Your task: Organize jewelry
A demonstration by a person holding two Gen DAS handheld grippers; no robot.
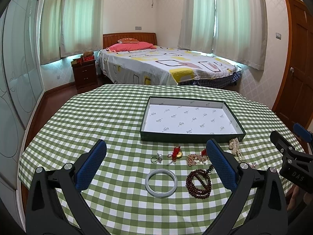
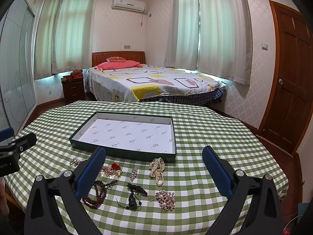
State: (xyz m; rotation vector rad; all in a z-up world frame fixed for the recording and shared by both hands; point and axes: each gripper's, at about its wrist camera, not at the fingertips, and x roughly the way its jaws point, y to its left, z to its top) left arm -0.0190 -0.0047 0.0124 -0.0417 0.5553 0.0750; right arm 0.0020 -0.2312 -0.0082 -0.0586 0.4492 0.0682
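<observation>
Table (image 1: 117, 117), round, under green-and-white check cloth; bedroom setting. Item one: shallow dark-green box (image 1: 192, 138), white printed lining, nothing in it, set at the far side of the jewelry, probably as the destination for the pieces. Item two: pale jade-coloured bangle (image 1: 161, 182), lying flat, centred between the fingers of the left gripper (image 1: 156, 162). Item three: dark red-brown bead strand (image 1: 198, 183), coiled just right of the bangle. Item four: small ring with a pale stone (image 1: 156, 159), beyond the bangle. Item five: gold charm on red cord (image 1: 177, 153). Item six: gold-toned chain cluster (image 1: 193, 159), beside the charm. Item seven: pearl strand (image 2: 157, 169), bunched near the box's near wall. Item eight: pearl-and-stone brooch (image 2: 165, 199). Item nine: dark carved pendant on black cord (image 2: 134, 195). Item ten: narrow rhinestone clip (image 2: 134, 172). All pieces lie loose on the cloth in a rough row, apart from the box, so sorting appears not yet begun. Left gripper: jaws spread wide, holding nothing, poised above the bangle. Right gripper (image 2: 152, 168): jaws likewise wide apart and unladen, raised over the pearl strand and brooch.
</observation>
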